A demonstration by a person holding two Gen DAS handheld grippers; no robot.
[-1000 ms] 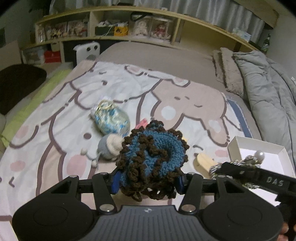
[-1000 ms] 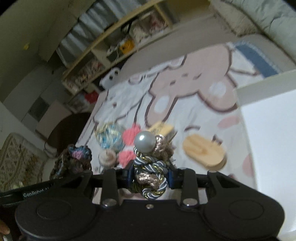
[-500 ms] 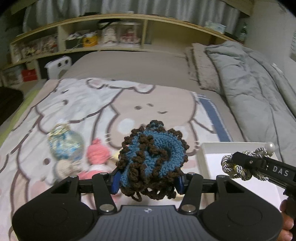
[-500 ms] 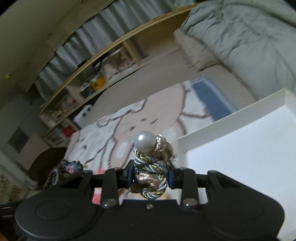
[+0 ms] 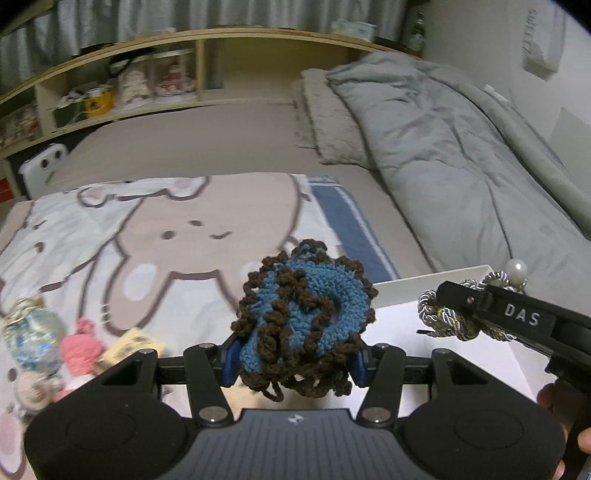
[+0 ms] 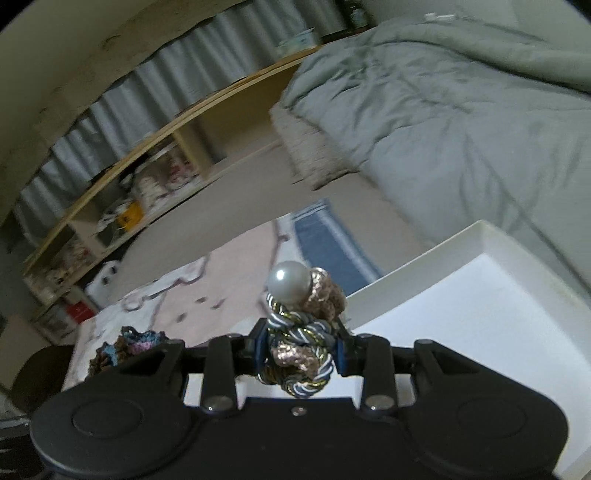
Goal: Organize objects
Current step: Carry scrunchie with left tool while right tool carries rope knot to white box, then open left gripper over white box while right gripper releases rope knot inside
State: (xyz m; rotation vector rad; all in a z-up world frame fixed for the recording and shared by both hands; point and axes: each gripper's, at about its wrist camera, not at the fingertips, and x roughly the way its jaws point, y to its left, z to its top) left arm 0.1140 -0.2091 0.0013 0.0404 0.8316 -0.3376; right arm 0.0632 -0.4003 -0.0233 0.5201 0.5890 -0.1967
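Your left tool is clenched on a blue and brown crocheted scrunchie, which fills the gap between its blue pads. Your right tool is clamped on a knotted cord hair tie topped with a pearl; from the left wrist view that tool sits at 3 o'clock, over the white box, with your fingers showing at the lower right edge.

Everything lies on a bed. A cartoon-print blanket with a blue stripe along its right edge covers the near half, and beyond it at 12 o'clock the plain beige sheet runs up to a wooden headboard shelf crowded with jars and small items. A rumpled grey duvet is heaped from 1 to 3 o'clock, with a fuzzy pillow just beside it. Grey curtains hang behind the shelf.

The white box rests on the blanket's right edge, near the duvet; in the right wrist view its bare floor spreads from 3 to 4 o'clock. At 9 o'clock on the blanket you have a blue patterned pouch, a pink knitted piece and a tan tag close together.
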